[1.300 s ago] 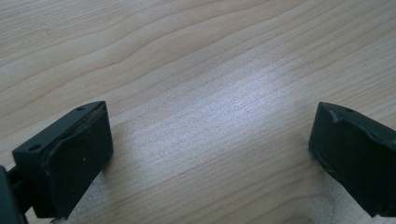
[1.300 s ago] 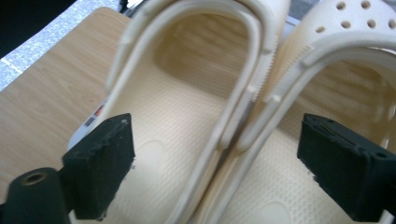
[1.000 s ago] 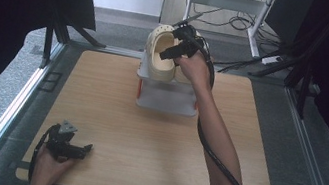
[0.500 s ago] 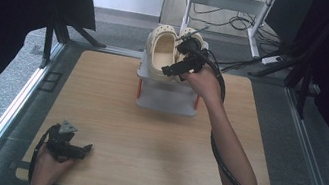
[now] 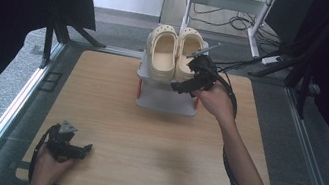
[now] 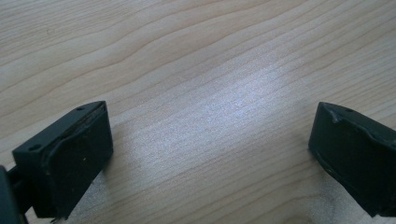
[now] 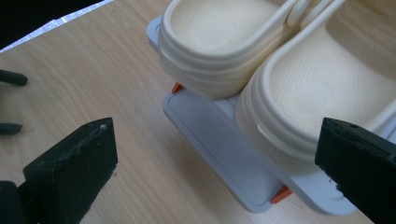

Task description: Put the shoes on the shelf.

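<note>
Two cream clogs stand side by side on top of a grey two-shelf rack (image 5: 166,100) at the back middle of the wooden table (image 5: 101,97): the left clog (image 5: 161,54) and the right clog (image 5: 190,43). My right gripper (image 5: 185,85) hangs open just in front of the right clog's heel, holding nothing. In the right gripper view its gripper (image 7: 215,158) has wide-apart jaws that frame the right clog's heel (image 7: 299,116), the left clog (image 7: 219,42) and the rack's lower shelf (image 7: 224,140). My left gripper (image 5: 86,149) rests open on the table at the near left, and the left gripper (image 6: 210,149) has bare wood between its jaws.
Small orange posts (image 7: 280,193) join the rack's shelves. A metal frame edges the table, with black stands (image 5: 56,29) at the back left. A white trolley and cables (image 5: 228,2) sit beyond the far edge. The right gripper's cable (image 5: 239,181) trails along the forearm.
My right gripper has drawn back from the top of the rack toward the person and to the right. The right clog now sits free beside the left one. The left gripper has stayed put.
</note>
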Demonstrator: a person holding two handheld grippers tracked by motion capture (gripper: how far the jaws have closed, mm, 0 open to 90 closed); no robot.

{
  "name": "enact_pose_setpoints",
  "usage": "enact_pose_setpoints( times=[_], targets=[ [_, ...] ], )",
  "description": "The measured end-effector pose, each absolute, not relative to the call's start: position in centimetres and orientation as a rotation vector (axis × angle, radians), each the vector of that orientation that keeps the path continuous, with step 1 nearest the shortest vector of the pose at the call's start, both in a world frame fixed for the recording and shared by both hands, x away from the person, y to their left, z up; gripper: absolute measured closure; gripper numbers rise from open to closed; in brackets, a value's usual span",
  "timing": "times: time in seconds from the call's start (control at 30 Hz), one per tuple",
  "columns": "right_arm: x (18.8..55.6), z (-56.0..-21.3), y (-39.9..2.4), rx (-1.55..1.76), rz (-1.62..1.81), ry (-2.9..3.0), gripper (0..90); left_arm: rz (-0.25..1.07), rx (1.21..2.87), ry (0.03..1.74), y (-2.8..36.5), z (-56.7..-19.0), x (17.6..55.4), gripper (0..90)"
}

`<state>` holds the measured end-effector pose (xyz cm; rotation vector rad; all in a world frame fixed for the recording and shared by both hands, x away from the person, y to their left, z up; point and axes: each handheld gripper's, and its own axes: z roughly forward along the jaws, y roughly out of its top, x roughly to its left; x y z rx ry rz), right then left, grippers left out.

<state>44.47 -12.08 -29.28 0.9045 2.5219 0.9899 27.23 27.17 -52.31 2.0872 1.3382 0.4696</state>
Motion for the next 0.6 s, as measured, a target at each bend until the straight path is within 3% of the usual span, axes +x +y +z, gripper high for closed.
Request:
enact_pose_setpoints(
  times=[0.6],
  targets=[
    [40.2, -30.5, -16.1, 0.860, 0.995, 2.516, 0.0, 0.470, 2.086, 1.340, 27.2, -52.3, 27.2, 0.0]
  ],
)
